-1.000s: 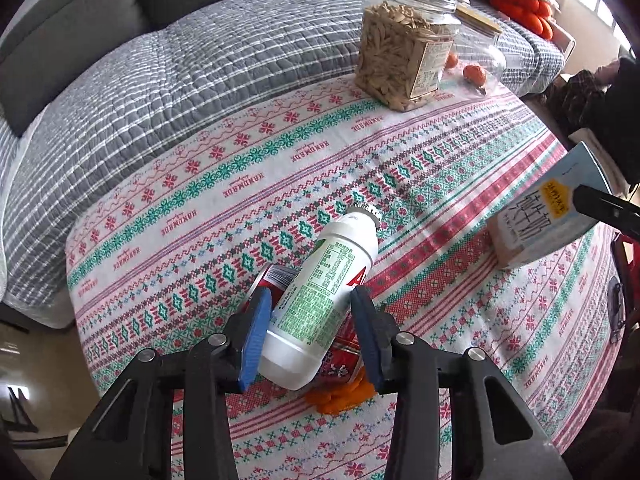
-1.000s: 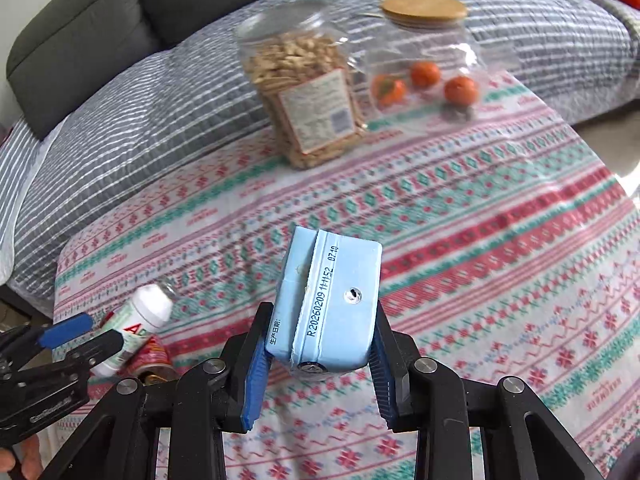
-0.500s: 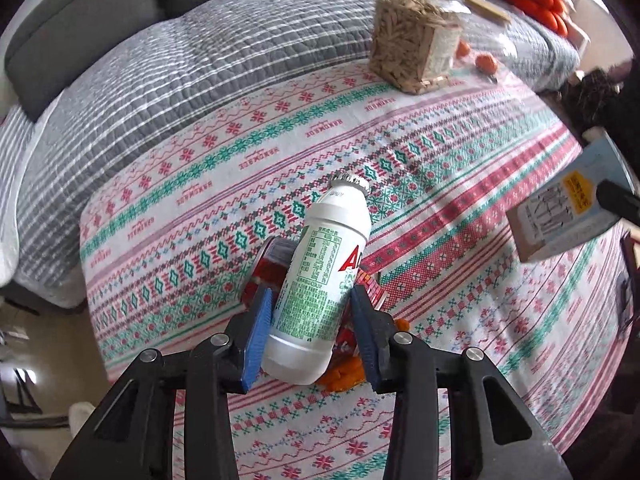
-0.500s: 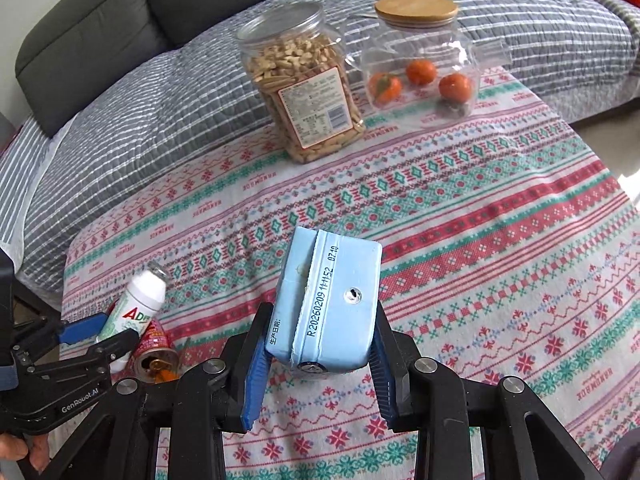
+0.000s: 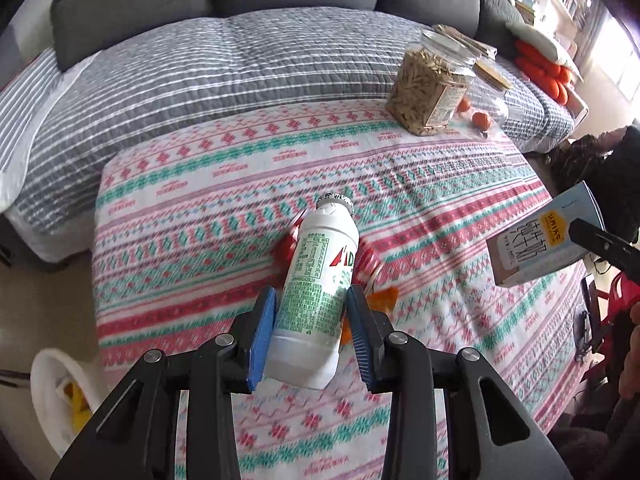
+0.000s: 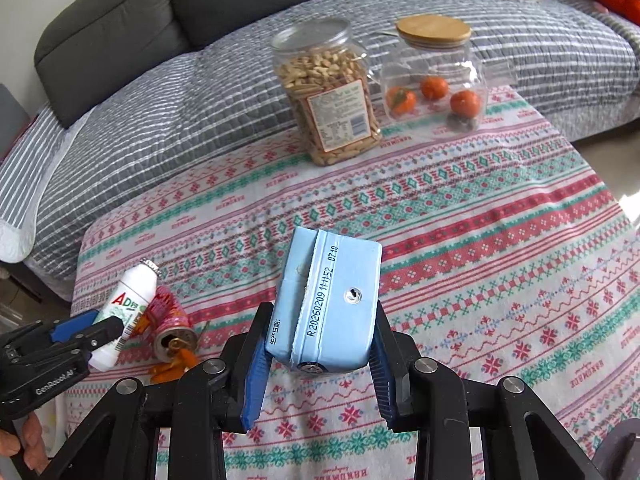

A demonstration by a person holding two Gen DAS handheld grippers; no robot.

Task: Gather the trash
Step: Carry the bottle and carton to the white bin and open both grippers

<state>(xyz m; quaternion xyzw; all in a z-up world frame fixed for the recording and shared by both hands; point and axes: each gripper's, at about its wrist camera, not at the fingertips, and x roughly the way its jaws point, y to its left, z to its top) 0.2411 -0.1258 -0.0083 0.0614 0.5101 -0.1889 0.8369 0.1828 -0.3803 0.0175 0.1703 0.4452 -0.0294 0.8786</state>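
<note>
Red can [image 5: 286, 246]: mostly hidden behind the white bottle [image 5: 316, 300]; label unreadable. Orange scraps [image 5: 382, 298] beside it: too blurred to identify. White bin [image 5: 52, 392] cut off at lower left edge; contents unclear. Milk carton [image 5: 544, 240] partly covered by the right gripper's finger [image 5: 604, 246].

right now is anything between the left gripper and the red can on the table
Yes. The left gripper is closing on the white bottle, which sits in front of the red can. The can lies on the tablecloth just beyond it, with orange peel at its mouth.
</note>
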